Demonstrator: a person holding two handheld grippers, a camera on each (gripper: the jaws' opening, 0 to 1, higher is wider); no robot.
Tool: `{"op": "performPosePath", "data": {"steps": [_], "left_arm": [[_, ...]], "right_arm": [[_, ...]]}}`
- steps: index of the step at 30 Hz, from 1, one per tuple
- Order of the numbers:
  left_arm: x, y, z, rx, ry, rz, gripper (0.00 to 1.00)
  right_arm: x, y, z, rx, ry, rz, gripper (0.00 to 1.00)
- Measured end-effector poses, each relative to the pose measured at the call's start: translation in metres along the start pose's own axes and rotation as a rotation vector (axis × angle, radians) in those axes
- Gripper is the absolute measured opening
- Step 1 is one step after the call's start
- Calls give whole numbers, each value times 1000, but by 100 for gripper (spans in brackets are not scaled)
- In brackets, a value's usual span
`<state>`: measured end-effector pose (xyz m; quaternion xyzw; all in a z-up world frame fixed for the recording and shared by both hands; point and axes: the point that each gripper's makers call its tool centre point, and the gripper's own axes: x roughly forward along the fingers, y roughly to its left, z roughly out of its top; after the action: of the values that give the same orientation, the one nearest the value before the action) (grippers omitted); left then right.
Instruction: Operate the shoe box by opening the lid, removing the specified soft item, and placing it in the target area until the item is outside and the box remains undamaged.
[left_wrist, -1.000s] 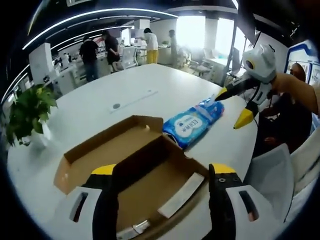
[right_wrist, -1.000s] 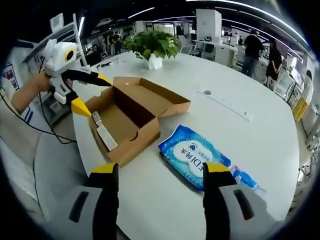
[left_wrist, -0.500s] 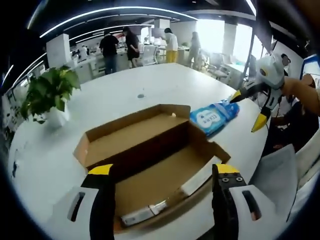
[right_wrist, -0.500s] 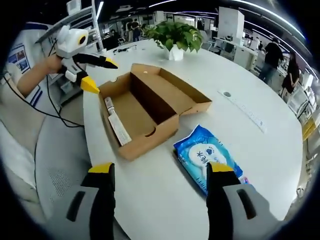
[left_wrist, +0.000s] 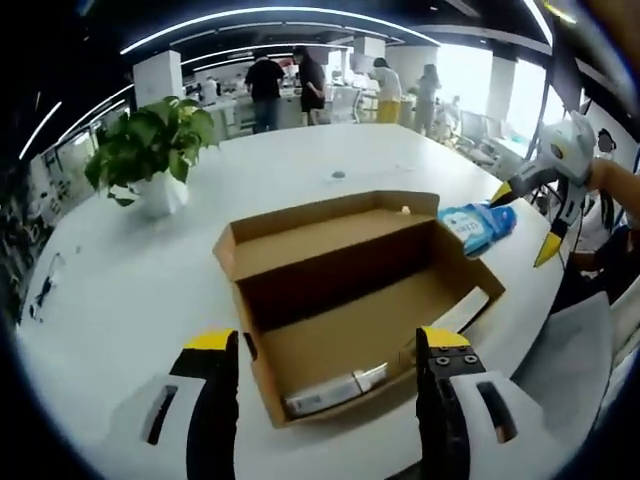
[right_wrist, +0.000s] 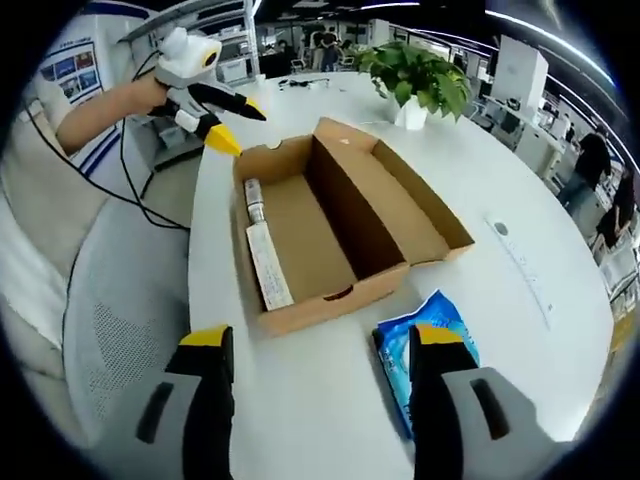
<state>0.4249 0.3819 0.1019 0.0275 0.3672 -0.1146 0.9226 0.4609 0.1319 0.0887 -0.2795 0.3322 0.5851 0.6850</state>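
Observation:
The brown cardboard shoe box lies open on the white table, lid folded flat beside it. A white paper strip and a small white tube lie inside. The blue soft pack rests on the table just outside the box. My left gripper hovers open at one short end of the box and appears as the white, yellow-tipped tool in the right gripper view. My right gripper stands open above the pack's near edge, seen from afar beyond the pack.
A potted green plant stands on the table past the box. A grey chair and a black cable sit off the table's edge. People stand at desks far behind.
Both cameras swung around the box. The box now sits centred before the left gripper, and the pack has slid toward the right gripper's jaws in its view. Box and pack stay put.

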Motion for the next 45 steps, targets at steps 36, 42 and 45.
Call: {"op": "performPosePath", "data": {"steps": [36,42,45], "left_arm": [[5,45,-69,-196,103,118,23],[8,43,-69,-236,99,105,15],[10,42,-69,-242,101,103,9]], "right_arm": [[71,7,14,-178,81,122,59],[75,7,12,-182,88,138,59],[77,8,12,-190,89,147,59]]}}
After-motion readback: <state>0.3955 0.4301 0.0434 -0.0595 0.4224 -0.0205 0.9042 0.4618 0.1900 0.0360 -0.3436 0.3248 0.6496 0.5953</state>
